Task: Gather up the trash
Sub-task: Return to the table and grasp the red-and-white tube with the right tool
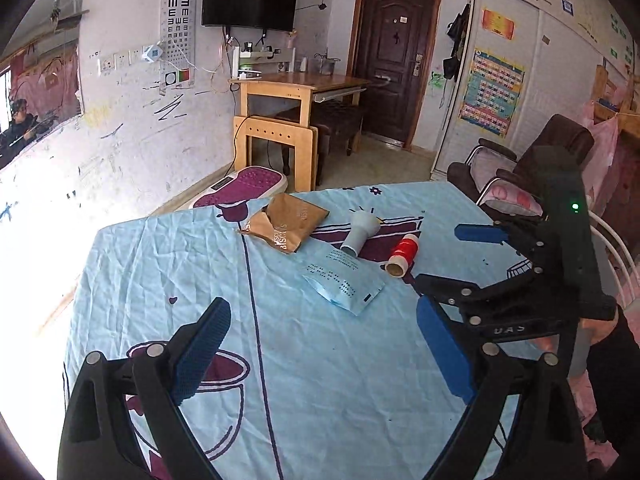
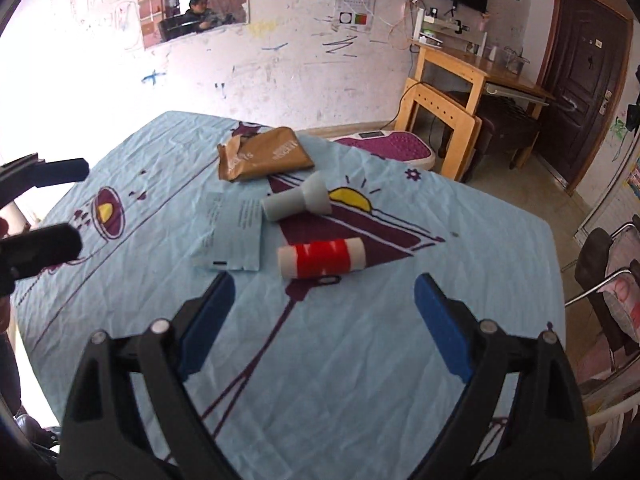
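Observation:
Trash lies on the blue tablecloth (image 1: 304,360) (image 2: 360,360): a torn brown biscuit bag (image 1: 290,222) (image 2: 262,154), a grey tube (image 1: 360,234) (image 2: 298,202), a red-and-white roll (image 1: 402,256) (image 2: 322,258), and a pale blue packet (image 1: 344,280) (image 2: 230,234). My left gripper (image 1: 324,344) is open and empty, above the cloth short of the packet. My right gripper (image 2: 324,312) is open and empty, just short of the red-and-white roll; it also shows at the right of the left wrist view (image 1: 448,268).
A wooden desk (image 1: 296,92) (image 2: 460,68) stands at the far wall by a dark door (image 1: 392,60). A purple foot massager (image 1: 244,186) (image 2: 390,146) lies on the floor beyond the table. Brown chairs (image 1: 520,168) stand at the table's right.

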`<state>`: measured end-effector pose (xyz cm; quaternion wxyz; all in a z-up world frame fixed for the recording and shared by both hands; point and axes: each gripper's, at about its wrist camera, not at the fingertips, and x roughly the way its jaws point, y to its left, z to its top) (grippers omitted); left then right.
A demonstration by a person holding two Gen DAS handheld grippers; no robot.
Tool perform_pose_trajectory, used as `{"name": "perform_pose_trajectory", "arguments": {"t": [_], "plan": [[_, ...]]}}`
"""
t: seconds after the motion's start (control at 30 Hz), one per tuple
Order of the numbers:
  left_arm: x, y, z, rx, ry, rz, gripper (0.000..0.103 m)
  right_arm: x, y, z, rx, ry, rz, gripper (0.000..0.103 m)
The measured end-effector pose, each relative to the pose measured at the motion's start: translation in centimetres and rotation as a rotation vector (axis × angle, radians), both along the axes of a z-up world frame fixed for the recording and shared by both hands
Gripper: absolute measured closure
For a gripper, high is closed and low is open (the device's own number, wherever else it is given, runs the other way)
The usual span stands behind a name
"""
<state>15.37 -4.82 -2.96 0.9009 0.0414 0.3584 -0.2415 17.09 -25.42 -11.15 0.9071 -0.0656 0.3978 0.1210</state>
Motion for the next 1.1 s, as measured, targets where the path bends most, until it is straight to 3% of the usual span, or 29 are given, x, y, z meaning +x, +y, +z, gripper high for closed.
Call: {"name": "perform_pose_trajectory", "arguments": {"t": [0.03, 0.17, 0.27, 0.43, 0.67, 0.93, 1.1], "plan": [[0.1, 0.4, 0.0, -0.007, 0.003, -0.001, 0.014, 0.7, 0.3, -0.3, -0.007, 0.012, 0.008, 0.016], [0.7, 0.9, -0.5, -0.032, 0.019, -0.003, 0.013, 2.4, 0.6, -1.4, 0.034, 0.087, 0.036, 0.041], [0.9, 0.6, -0.9, -0.032, 0.022, -0.003, 0.013, 2.6, 0.6, -1.8, 0.021, 0.087, 0.034, 0.049], [1.9, -0.5, -2.2, -0.016, 0.058, 0.004, 0.013, 1.9, 0.1, -1.3, 0.054, 0.068, 0.034, 0.050], [4.3, -3.6, -4.1, 0.033, 0.138, 0.018, 0.013, -2.4, -2.7, 1.0, 0.027, -0.026, 0.025, 0.050], [6.2, -8.0, -6.4, 0.069, 0.228, 0.174, 0.013, -6.0, -6.8, 1.7, 0.040, -0.073, 0.015, 0.050], [6.8, -10.2, -6.9, 0.153, 0.192, 0.305, 0.013, -6.4, -8.5, 1.5, 0.068, -0.077, 0.024, 0.050]]}}
